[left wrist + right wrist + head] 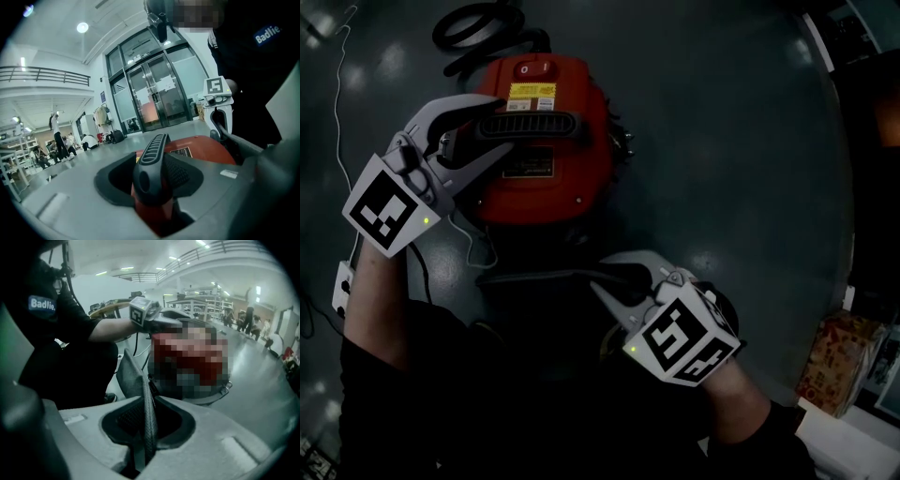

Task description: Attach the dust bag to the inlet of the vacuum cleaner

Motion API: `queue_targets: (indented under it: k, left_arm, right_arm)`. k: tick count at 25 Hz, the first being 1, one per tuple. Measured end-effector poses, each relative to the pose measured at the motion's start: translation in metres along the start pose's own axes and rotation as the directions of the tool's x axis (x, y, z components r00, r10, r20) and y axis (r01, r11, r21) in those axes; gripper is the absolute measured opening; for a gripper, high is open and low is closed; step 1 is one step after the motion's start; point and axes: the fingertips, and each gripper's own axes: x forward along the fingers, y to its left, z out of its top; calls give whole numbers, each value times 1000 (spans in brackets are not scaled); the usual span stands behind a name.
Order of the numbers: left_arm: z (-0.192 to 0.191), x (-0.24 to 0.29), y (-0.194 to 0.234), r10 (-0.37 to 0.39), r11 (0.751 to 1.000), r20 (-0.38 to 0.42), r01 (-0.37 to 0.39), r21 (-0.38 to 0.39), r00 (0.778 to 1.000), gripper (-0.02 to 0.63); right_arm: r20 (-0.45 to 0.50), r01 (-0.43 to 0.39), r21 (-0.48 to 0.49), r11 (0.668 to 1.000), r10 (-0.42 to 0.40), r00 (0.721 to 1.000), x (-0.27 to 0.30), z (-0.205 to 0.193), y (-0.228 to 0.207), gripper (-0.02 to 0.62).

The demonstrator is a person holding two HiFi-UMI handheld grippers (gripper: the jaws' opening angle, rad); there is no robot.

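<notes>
A red vacuum cleaner stands on the dark floor, its black carry handle across the top. My left gripper is shut on the left end of that handle, one finger on each side. The dark dust bag lies low in front of the vacuum, hard to make out in the dim head view. My right gripper is shut on the bag's edge. In the right gripper view the mesh fabric rises upright from between the jaws toward the vacuum's near side. The inlet is hidden.
A black hose lies coiled behind the vacuum. A thin white cable runs along the left to a small white block. A printed carton stands at the right. The person's legs crowd the bottom of the head view.
</notes>
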Motion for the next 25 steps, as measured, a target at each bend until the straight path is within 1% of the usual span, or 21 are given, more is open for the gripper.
queue_targets:
  k: [2, 3, 4, 7, 9, 10, 13, 15, 18, 20, 21, 22, 23, 25]
  left_arm:
    - [-1, 0, 0, 1, 1000, -3, -1, 2, 1000, 158]
    - [-1, 0, 0, 2, 1000, -2, -2, 1, 1000, 158]
    - [0, 0, 0, 4, 1000, 1, -4, -3, 1000, 160]
    - [1, 0, 1, 11, 1000, 8, -11, -18, 1000, 160]
    - [0, 0, 1, 12, 1000, 4, -12, -13, 1000, 161]
    - [0, 0, 1, 14, 1000, 3, -14, -12, 1000, 161]
    - [2, -1, 2, 31, 999, 11, -31, -23, 999, 166]
    - [2, -2, 3, 46, 999, 9, -46, -29, 999, 169]
    - [1, -4, 3, 70, 997, -1, -70, -40, 998, 176]
    - [1, -8, 2, 91, 993, -4, -91, -71, 996, 195]
    - [1, -11, 2, 112, 989, -3, -112, -91, 994, 215]
    - [1, -16, 4, 152, 982, -1, -152, -114, 988, 230]
    - [0, -22, 7, 212, 968, -4, -210, -139, 977, 217]
    - [-2, -35, 7, 327, 926, -49, -330, -185, 944, 204]
  right_arm:
    - [22, -3, 27, 1000, 2, 1000, 0, 0, -1, 61]
    - [21, 2, 21, 1000, -3, 1000, 0, 1, -2, 61]
    - [11, 12, -1, 1000, -11, 1000, 0, 1, -2, 63]
    - [-38, 29, -118, 993, -34, 999, 1, 3, -1, 70]
    - [-58, 29, -167, 986, -39, 998, 1, 4, -3, 100]
    - [-58, 26, -169, 985, -37, 998, 1, 4, -5, 120]
    - [-26, 14, -120, 993, -17, 1000, -1, 1, -11, 176]
    - [-16, 7, -113, 994, -9, 1000, -6, -5, -12, 210]
    - [-35, 14, -99, 995, -17, 999, -22, -18, -12, 210]
    - [-42, 23, -60, 998, -26, 999, -44, -19, -11, 210]
    - [-45, 34, -38, 999, -35, 998, -57, -18, -10, 210]
    - [-48, 52, -16, 999, -53, 997, -71, -18, -10, 210]
    - [-50, 78, 8, 997, -78, 996, -85, -17, -9, 210]
    - [-48, 141, 56, 988, -138, 989, -113, -16, -6, 209]
